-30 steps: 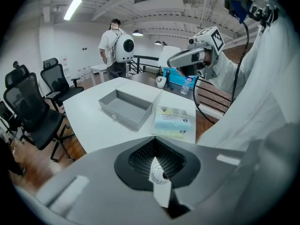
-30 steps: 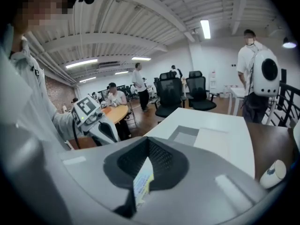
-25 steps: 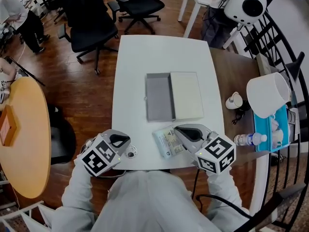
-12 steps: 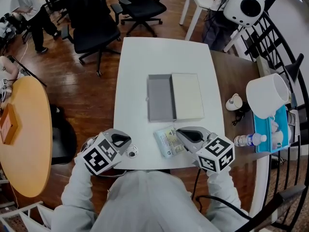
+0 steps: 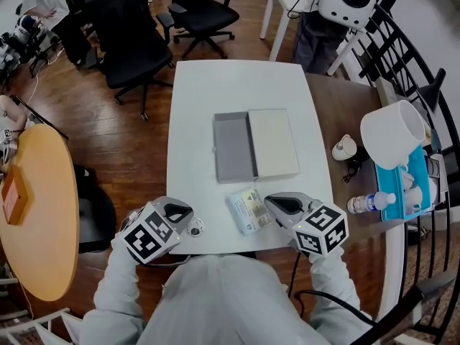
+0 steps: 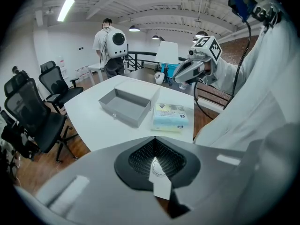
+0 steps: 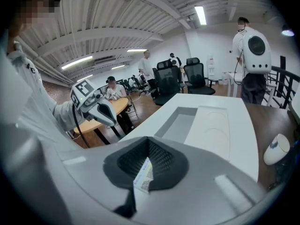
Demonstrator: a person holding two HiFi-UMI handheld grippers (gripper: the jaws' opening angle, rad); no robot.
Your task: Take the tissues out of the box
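Observation:
A grey open box [image 5: 234, 147] lies mid-table on the white table [image 5: 244, 85], with a cream lid or panel [image 5: 273, 142] against its right side. A wrapped tissue pack [image 5: 249, 209] lies on the table in front of the box, near the front edge. My right gripper [image 5: 277, 203] is shut and hovers just right of the pack, holding nothing. In the left gripper view, the right gripper [image 6: 180, 76] hangs above and behind the pack [image 6: 171, 116]. My left gripper [image 5: 180, 209] is shut and empty at the front left edge.
A small round object [image 5: 194, 227] lies by the left gripper. Black office chairs [image 5: 136, 42] stand behind the table, and a round wooden table [image 5: 36, 207] stands to the left. At the right, a brown side table holds a white bucket-like thing [image 5: 392, 131], a water bottle [image 5: 366, 203] and a blue box [image 5: 406, 185].
The head camera has shifted slightly. Both grippers and the tissue pack stay about where they were.

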